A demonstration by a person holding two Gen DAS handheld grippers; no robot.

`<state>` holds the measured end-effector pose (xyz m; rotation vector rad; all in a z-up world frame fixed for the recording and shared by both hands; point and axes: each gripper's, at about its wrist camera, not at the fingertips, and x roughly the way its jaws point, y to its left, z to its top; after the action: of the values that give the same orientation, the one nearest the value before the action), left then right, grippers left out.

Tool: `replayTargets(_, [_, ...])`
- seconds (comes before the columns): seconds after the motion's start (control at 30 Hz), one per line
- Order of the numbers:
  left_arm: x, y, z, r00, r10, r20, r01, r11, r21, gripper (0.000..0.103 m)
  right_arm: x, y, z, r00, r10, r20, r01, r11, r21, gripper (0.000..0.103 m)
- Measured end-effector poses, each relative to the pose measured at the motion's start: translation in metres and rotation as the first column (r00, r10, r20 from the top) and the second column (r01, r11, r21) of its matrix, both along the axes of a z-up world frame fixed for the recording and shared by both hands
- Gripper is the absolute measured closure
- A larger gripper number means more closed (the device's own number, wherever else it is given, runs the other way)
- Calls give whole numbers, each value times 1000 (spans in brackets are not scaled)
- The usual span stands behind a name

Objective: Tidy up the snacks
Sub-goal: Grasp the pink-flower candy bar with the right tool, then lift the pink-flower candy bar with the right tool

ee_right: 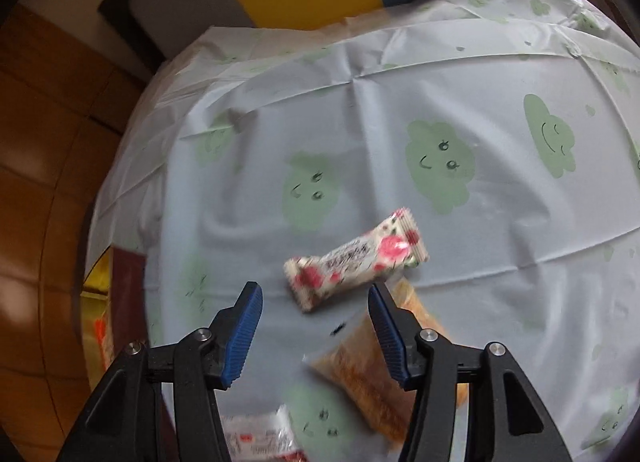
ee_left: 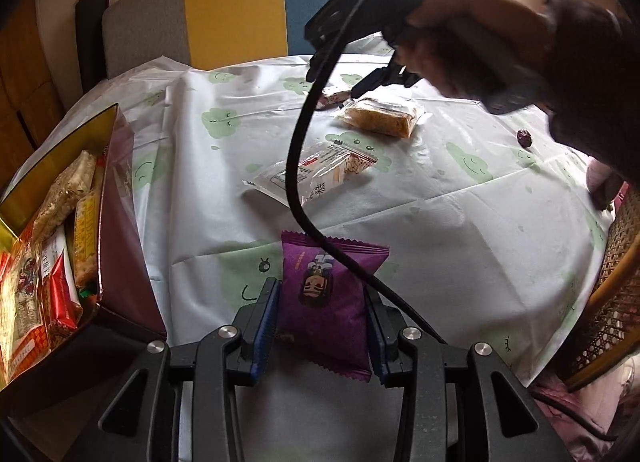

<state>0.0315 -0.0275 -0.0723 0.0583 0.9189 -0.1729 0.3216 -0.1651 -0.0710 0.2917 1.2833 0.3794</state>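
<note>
A purple packet (ee_left: 326,302) with a cartoon face sits between blue-padded jaws; beyond them, pale blue cloth (ee_left: 440,201) printed with green smiling clouds. Ahead of the other jaws, a white wrapper (ee_right: 356,260) with pink-red blotches.

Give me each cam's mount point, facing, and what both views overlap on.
Left wrist: on the left gripper, angled down over the cloud-print tablecloth; its blue pads clamp a purple foil snack packet; the person's hand shows holding the right gripper.
Right wrist: on the right gripper, angled down, jaws open above a white red-flowered candy wrapper.
Shared: tablecloth, clear-wrapped golden crispy bar, red gift box.
</note>
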Motion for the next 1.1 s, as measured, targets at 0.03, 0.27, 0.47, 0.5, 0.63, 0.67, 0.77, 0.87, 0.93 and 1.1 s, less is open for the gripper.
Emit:
replayTargets(0.03, [0, 0, 0, 1000, 0, 0, 0, 1000, -2, 63, 4, 1, -3, 1000, -14, -8, 14, 1000, -12, 47])
replayTargets(0.27, [1, 2, -1, 1000, -3, -3, 3, 1000, -15, 62, 29, 21, -9, 999, -25, 24, 28, 993, -115, 57])
replayTargets(0.47, [0, 2, -1, 1000, -1, 0, 1, 1000, -13, 62, 14, 49, -8, 986, 151, 74, -129, 961, -244, 74])
replayTargets(0.5, [0, 1, -1, 1000, -1, 0, 1, 1000, -11, 62, 11, 50, -8, 982, 178, 66, -159, 962, -223, 70])
replayTargets(0.63, [1, 1, -1, 1000, 4, -6, -4, 1000, -16, 62, 6, 49, -8, 978, 198, 58, -183, 963, -198, 71])
replayTargets(0.67, [1, 2, -1, 1000, 4, -6, -4, 1000, -18, 62, 5, 52, -9, 978, 200, 63, -181, 958, -224, 81])
replayTargets(0.77, [0, 3, 0, 1000, 7, -6, -7, 1000, -17, 62, -8, 53, -1, 973, 219, 75, -199, 957, -210, 82])
replayTargets(0.87, [0, 3, 0, 1000, 8, -5, -8, 1000, -18, 62, -31, 47, 20, 953, 275, 125, -251, 952, -178, 82])
replayTargets(0.93, [-1, 4, -1, 1000, 8, -3, -8, 1000, -19, 62, -49, 43, 34, 932, 330, 147, -305, 937, -169, 82])
replayTargets(1.1, [-3, 4, 0, 1000, 9, 2, -9, 1000, -13, 62, -94, 11, 39, 891, 445, 88, -428, 889, -165, 82])
